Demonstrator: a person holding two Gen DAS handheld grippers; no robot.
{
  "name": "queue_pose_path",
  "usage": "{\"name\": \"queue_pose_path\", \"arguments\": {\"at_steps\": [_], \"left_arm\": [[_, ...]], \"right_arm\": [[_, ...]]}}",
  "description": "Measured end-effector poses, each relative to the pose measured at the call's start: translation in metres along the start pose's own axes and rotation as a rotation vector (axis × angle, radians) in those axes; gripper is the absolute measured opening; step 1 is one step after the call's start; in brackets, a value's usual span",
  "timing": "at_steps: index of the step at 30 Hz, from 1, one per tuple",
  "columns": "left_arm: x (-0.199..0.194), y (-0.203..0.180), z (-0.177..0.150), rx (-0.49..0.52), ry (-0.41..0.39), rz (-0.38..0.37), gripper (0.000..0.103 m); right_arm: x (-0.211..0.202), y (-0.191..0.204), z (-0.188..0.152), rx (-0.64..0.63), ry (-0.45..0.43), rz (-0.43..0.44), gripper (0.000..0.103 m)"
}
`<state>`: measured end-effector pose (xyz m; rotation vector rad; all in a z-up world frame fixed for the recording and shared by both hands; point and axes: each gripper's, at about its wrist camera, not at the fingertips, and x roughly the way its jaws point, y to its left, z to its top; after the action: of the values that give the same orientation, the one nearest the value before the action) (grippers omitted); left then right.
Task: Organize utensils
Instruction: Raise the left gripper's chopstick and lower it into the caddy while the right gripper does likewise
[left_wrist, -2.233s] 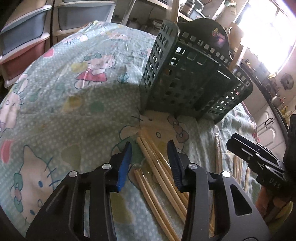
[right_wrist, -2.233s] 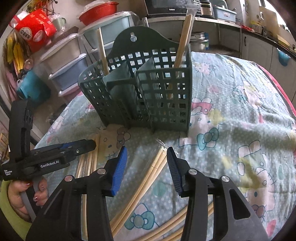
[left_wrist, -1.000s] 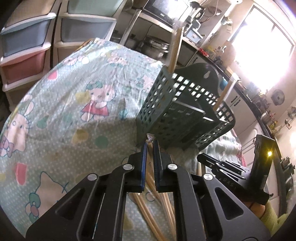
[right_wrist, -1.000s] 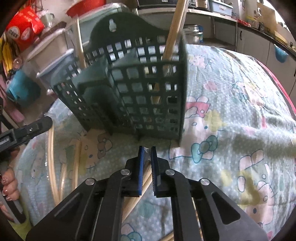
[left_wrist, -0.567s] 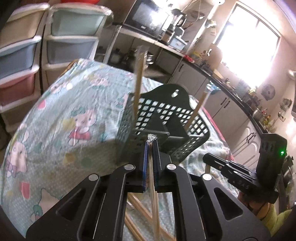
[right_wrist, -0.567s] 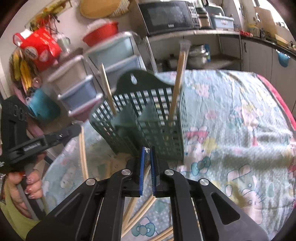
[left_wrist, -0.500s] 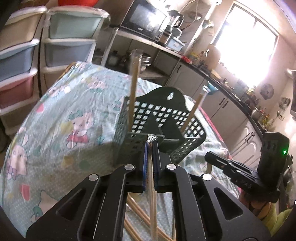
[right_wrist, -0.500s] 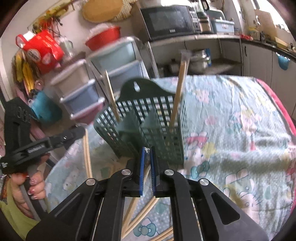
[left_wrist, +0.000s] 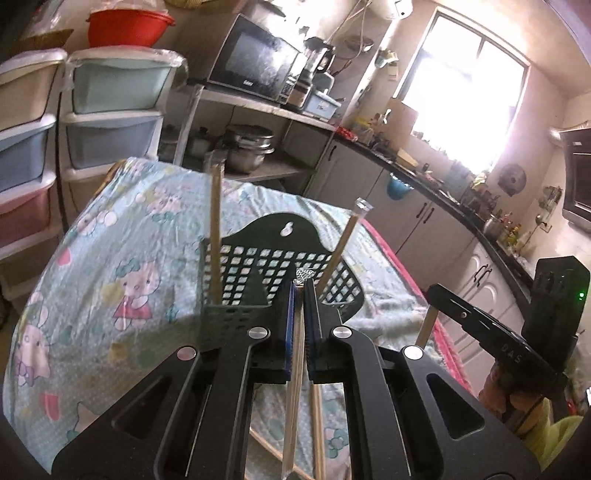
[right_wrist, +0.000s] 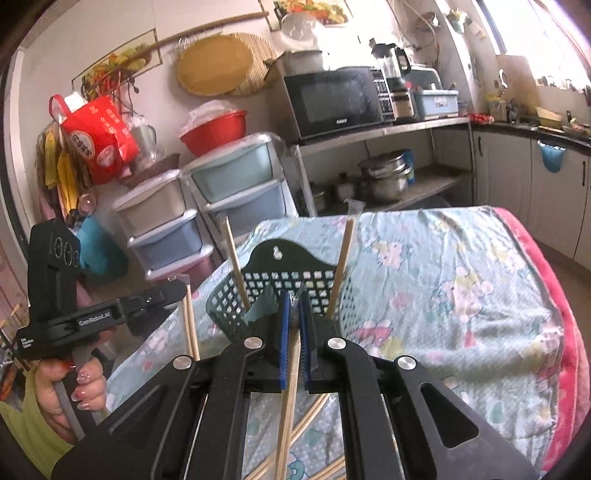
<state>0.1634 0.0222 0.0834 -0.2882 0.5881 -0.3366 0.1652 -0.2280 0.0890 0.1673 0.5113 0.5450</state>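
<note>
- Two tools, left tool (left_wrist: 299, 325) and right tool (right_wrist: 291, 332), each clamp a wrapped chopstick pair (left_wrist: 295, 387), carried above the surface.
- Next, judged: tip each upright, lower into the green basket (right_wrist: 291, 280).

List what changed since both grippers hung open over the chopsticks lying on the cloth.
The left gripper and right gripper each closed on wrapped chopsticks and lifted them off the cloth. The basket and its two standing pairs stayed put.

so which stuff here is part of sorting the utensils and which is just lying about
In the job:
- left gripper, shut on wrapped chopsticks
- right gripper, shut on another pair
- green basket
- loose chopsticks

Lying about:
- microwave
- plastic drawers
- pots
</note>
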Motion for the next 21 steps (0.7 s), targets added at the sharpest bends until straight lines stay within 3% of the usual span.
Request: {"name": "queue_pose_path", "arguments": {"at_steps": [21], "left_arm": [[-0.022,-0.033,0.036,0.079,-0.107,-0.051,0.003]], "right_arm": [[-0.028,0.009,0.029,-0.046,-0.129,-0.013,0.005]]}}
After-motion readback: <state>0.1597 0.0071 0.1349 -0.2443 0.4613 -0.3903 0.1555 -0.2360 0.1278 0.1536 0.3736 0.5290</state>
